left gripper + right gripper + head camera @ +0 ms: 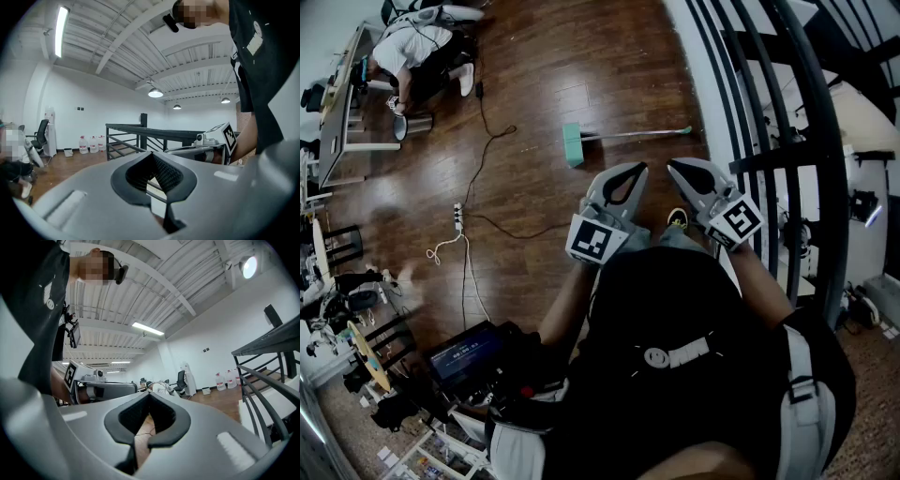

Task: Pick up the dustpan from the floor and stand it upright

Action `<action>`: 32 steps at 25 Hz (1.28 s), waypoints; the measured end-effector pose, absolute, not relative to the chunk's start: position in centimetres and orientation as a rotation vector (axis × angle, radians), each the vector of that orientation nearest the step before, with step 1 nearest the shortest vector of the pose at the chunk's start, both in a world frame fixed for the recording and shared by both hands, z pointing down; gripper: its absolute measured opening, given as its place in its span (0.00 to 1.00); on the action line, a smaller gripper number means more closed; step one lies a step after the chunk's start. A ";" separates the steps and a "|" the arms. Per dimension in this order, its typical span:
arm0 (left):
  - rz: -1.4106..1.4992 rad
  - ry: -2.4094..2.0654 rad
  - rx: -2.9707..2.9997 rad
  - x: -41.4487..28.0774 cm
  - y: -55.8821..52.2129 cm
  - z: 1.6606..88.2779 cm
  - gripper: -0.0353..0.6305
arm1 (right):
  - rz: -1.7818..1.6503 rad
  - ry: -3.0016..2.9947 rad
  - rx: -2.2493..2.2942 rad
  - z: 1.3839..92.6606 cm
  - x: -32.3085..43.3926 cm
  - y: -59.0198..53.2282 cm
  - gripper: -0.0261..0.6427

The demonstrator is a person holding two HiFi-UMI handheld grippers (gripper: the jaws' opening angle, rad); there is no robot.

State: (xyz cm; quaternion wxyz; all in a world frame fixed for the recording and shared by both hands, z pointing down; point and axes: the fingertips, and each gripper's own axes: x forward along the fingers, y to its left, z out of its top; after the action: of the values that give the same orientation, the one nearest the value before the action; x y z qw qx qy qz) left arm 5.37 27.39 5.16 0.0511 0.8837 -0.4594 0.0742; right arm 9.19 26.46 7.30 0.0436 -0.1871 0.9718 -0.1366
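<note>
The dustpan [573,145] lies flat on the dark wooden floor, a teal pan with a long thin handle [642,134] running off to the right. My left gripper [638,169] hovers at chest height in front of the person, short of the dustpan, with its jaws shut and nothing between them. Beside it on the right, my right gripper [674,167] is held level, jaws likewise shut and empty. The left gripper view shows its closed jaws [152,154] pointing at a railing, and the right gripper view shows its closed jaws [150,394] pointing across the room. Neither of those views shows the dustpan.
A black stair railing [787,141] runs along the right, close to the handle's end. A power strip [458,217] with cables lies on the floor to the left. Someone crouches at the far top left [412,52]. Desks and clutter line the left edge.
</note>
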 end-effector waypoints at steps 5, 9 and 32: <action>0.242 -1.387 2.700 5.1 25.6 6.0 0.07 | -0.417 2.984 -0.592 8.1 9.4 24.4 0.04; 0.226 -1.344 2.689 3.7 23.1 8.1 0.07 | -0.424 3.004 -0.637 10.0 8.3 22.2 0.04; 0.773 -0.703 2.510 0.0 1.8 44.3 0.34 | -0.644 3.100 -1.018 29.5 5.9 2.3 0.04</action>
State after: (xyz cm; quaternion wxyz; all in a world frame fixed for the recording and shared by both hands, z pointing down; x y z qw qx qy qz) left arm 0.02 1.76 44.31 0.2098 0.9027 -0.2527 0.2779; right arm 5.91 2.31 29.51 -0.0922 -0.3049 0.9281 -0.1928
